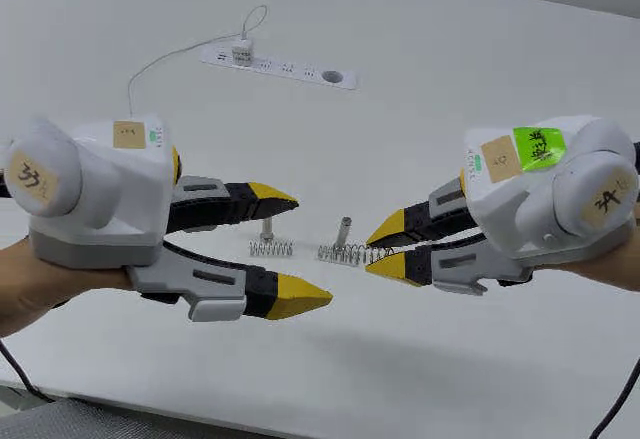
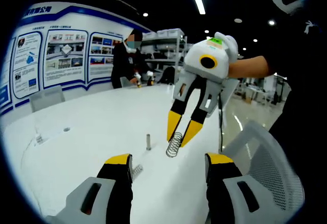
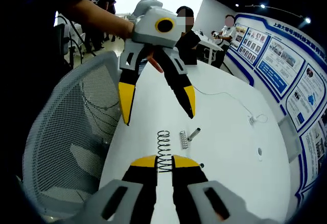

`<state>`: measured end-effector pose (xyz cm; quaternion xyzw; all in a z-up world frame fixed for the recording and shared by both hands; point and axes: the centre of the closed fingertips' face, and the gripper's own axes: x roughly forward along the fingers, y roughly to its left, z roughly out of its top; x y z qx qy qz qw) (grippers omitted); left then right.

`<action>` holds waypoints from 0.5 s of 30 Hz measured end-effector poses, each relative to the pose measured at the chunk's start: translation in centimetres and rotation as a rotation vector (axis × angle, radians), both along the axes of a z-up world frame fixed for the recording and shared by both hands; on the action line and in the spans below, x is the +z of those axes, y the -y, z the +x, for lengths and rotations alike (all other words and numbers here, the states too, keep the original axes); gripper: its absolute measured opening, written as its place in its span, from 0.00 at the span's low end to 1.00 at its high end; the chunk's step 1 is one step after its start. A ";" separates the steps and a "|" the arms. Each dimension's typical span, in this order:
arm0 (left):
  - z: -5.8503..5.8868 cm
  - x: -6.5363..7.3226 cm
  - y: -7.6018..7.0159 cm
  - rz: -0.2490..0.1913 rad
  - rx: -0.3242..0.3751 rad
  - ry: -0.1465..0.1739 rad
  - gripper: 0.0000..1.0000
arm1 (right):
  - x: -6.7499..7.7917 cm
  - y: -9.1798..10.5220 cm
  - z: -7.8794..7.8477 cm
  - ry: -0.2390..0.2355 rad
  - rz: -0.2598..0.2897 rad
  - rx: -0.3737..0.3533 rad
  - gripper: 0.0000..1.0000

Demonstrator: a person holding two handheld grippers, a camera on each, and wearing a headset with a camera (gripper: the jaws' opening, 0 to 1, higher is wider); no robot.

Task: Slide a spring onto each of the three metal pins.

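In the head view the left gripper (image 1: 290,247) is held over the white table (image 1: 420,139) with its jaws spread wide and nothing between them. Beyond its tips a short spring (image 1: 271,249), a thin silver coil, is seen lying flat just in front of a small upright pin (image 1: 267,227). Further right a second pin (image 1: 343,231), a bare grey metal cylinder, stands on the table, and a long spring (image 1: 345,254) is stretched sideways just before its foot. One end of that coil is pinched between the yellow tips of the right gripper (image 1: 385,249), whose jaws are pressed onto it. A power strip (image 1: 280,66) is seen far back.

In the left gripper view the long spring is shown hanging down from the right gripper's tips, near a pin; whether it touches the table cannot be told. A mesh chair (image 2: 260,163) is added at the table's edge.

In the right gripper view the long spring is seen rising from the closed tips, with the short spring and a pin just beyond.
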<state>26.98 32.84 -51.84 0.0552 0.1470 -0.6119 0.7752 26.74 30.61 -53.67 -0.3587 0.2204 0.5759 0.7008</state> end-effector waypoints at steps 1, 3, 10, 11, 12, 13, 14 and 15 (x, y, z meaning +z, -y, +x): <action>0.0 -0.1 0.1 0.004 -0.002 0.001 0.57 | 0.1 -0.2 -0.1 0.000 0.002 0.006 0.11; -0.2 -0.1 0.2 0.007 -0.014 0.007 0.53 | 0.3 -0.7 -0.2 0.001 0.007 0.016 0.11; -0.5 -0.2 0.4 0.013 -0.028 0.015 0.42 | 0.6 -1.6 -0.6 0.003 0.008 0.051 0.11; -0.5 -0.2 0.4 0.014 -0.030 0.015 0.41 | 0.6 -1.7 -0.6 0.001 0.008 0.052 0.11; -0.6 -0.2 0.5 0.015 -0.032 0.016 0.40 | 0.6 -1.7 -0.6 0.000 0.008 0.052 0.11; -0.6 -0.3 0.4 0.018 -0.035 0.018 0.39 | 0.6 -1.8 -0.6 0.000 0.008 0.053 0.11; -0.6 -0.3 0.4 0.020 -0.036 0.019 0.37 | 0.6 -1.8 -0.6 -0.001 0.009 0.053 0.11; -0.6 -0.3 0.4 0.020 -0.038 0.020 0.35 | 0.6 -1.9 -0.6 -0.003 0.010 0.055 0.11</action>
